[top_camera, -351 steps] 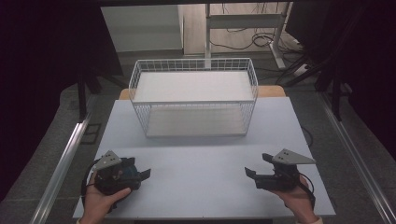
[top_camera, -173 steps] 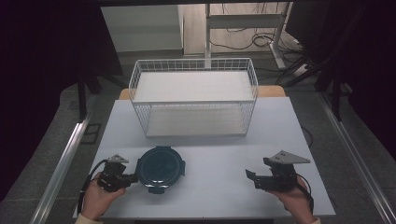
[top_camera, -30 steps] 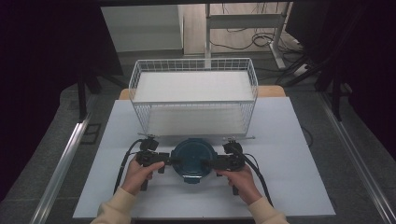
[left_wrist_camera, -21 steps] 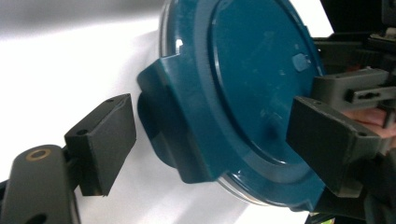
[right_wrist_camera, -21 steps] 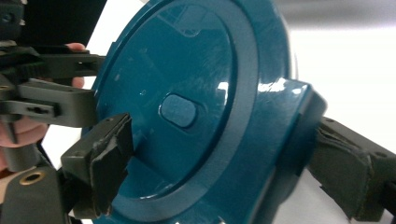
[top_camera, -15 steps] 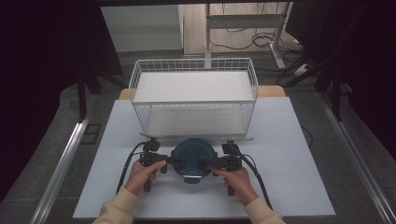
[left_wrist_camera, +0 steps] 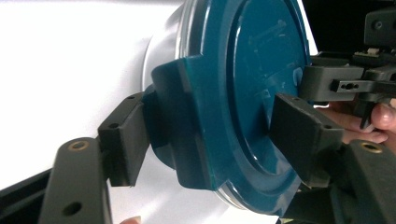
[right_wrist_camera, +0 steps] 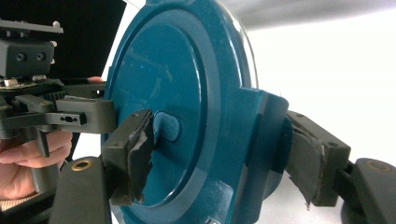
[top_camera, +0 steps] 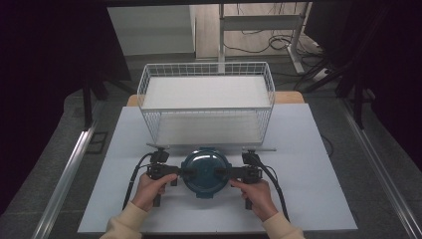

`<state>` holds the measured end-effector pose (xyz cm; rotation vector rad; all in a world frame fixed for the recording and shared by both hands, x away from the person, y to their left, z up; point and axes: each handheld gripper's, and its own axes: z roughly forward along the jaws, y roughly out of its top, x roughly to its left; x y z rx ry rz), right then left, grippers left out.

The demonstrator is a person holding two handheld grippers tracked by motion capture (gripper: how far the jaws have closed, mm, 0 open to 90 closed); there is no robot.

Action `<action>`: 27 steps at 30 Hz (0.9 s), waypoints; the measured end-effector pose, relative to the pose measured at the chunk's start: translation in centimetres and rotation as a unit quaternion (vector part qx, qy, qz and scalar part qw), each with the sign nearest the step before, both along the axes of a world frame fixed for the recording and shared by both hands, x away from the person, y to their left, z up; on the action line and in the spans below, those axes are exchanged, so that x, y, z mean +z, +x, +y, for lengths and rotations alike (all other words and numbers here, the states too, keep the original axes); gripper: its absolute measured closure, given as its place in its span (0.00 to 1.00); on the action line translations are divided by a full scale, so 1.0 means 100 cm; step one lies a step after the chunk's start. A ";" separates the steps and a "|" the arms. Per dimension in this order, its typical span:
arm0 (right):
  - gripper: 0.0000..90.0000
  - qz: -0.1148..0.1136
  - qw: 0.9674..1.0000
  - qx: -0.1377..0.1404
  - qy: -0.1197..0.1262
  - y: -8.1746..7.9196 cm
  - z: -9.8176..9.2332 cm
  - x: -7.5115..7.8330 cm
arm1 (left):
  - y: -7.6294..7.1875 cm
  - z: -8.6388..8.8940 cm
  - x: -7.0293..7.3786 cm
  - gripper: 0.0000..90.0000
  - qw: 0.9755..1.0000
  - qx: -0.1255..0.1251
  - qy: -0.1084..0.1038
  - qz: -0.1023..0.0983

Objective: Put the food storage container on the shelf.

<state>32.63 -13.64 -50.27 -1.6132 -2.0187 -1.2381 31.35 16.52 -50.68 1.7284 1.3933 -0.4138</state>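
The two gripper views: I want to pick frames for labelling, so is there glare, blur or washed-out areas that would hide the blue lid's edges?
Left gripper view: the white table is blown out, the blue lid stays readable, with soft close-up edges. Right gripper view: a sheen on the lid's face, bright table behind, rim still clear. High view: evenly lit table, dark surroundings, lid small but sharp.

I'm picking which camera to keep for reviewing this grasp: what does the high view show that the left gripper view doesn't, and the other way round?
High view alone: the white wire basket behind the work, the table, both forearms, and the whole layout.

Left gripper view alone: close detail of the left gripper, whose jaws have just been closing, one pad against the latch tab, the other above the lid's face.

Both: the round teal lid and the right gripper at its far edge.
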 end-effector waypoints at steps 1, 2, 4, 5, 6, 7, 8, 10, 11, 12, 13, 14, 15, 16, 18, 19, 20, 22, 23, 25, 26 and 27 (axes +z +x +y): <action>0.34 -0.001 1.000 -0.001 0.001 -0.001 0.000 0.000 | -0.001 0.001 0.000 0.36 1.000 0.006 -0.007 0.000; 0.34 0.000 1.000 -0.005 0.005 -0.002 -0.001 0.001 | -0.002 0.002 0.000 0.38 1.000 0.010 -0.014 0.001; 0.36 -0.001 1.000 -0.009 0.010 -0.004 -0.003 0.001 | -0.003 0.004 0.000 0.40 1.000 0.012 -0.019 0.001; 0.36 -0.002 1.000 -0.009 0.009 -0.004 -0.003 0.001 | -0.004 0.004 0.000 0.41 1.000 0.013 -0.019 0.000; 0.36 -0.005 1.000 -0.010 0.009 -0.005 -0.003 0.002 | -0.005 0.004 0.001 0.41 1.000 0.014 -0.018 0.000; 0.36 -0.007 1.000 -0.010 0.009 -0.005 -0.002 0.002 | -0.006 0.004 0.002 0.41 1.000 0.014 -0.017 -0.003; 0.37 -0.009 1.000 -0.011 0.009 -0.005 -0.002 0.003 | -0.006 0.004 0.003 0.41 1.000 0.016 -0.016 -0.004; 0.38 -0.009 1.000 -0.013 0.010 -0.006 -0.003 0.004 | -0.007 0.004 0.004 0.42 1.000 0.017 -0.016 -0.009; 0.38 -0.012 1.000 -0.011 0.009 -0.006 -0.002 0.005 | -0.008 0.004 0.005 0.42 1.000 0.017 -0.015 -0.011; 0.38 -0.015 1.000 -0.009 0.007 -0.007 -0.002 0.005 | -0.008 0.004 0.005 0.43 1.000 0.016 -0.013 -0.013; 0.38 -0.017 1.000 -0.007 0.005 -0.007 -0.002 0.006 | -0.009 0.004 0.005 0.43 1.000 0.015 -0.013 -0.014; 0.38 -0.018 1.000 -0.006 0.004 -0.007 -0.002 0.006 | -0.009 0.004 0.005 0.43 1.000 0.015 -0.013 -0.014; 0.38 -0.019 1.000 -0.006 0.004 -0.008 -0.001 0.007 | -0.009 0.004 0.005 0.43 1.000 0.015 -0.013 -0.014; 0.38 -0.020 1.000 -0.006 0.004 -0.008 -0.001 0.007 | -0.010 0.004 0.006 0.43 1.000 0.014 -0.012 -0.016; 0.38 -0.022 1.000 -0.004 0.004 -0.008 -0.001 0.007 | -0.011 0.005 0.007 0.43 1.000 0.014 -0.012 -0.019; 0.38 -0.023 1.000 -0.004 0.005 -0.009 -0.001 0.008 | -0.011 0.005 0.008 0.43 1.000 0.016 -0.013 -0.020; 0.38 -0.024 1.000 -0.003 0.007 -0.009 -0.001 0.008 | -0.011 0.005 0.009 0.43 1.000 0.015 -0.013 -0.022; 0.38 -0.026 1.000 -0.001 0.009 -0.009 -0.002 0.009 | -0.013 0.006 0.011 0.44 0.999 0.016 -0.015 -0.027; 0.38 -0.028 1.000 0.000 0.010 -0.009 -0.002 0.010 | -0.013 0.006 0.013 0.44 0.999 0.017 -0.015 -0.029; 0.38 -0.033 0.999 0.001 0.010 -0.010 -0.002 0.013 | -0.015 0.006 0.016 0.44 0.999 0.018 -0.016 -0.036; 0.38 -0.040 0.999 0.002 0.011 -0.011 -0.002 0.015 | -0.015 0.006 0.018 0.44 0.999 0.018 -0.016 -0.037; 0.38 -0.041 0.999 0.002 0.011 -0.011 -0.002 0.017 | -0.016 0.006 0.020 0.44 0.999 0.018 -0.015 -0.040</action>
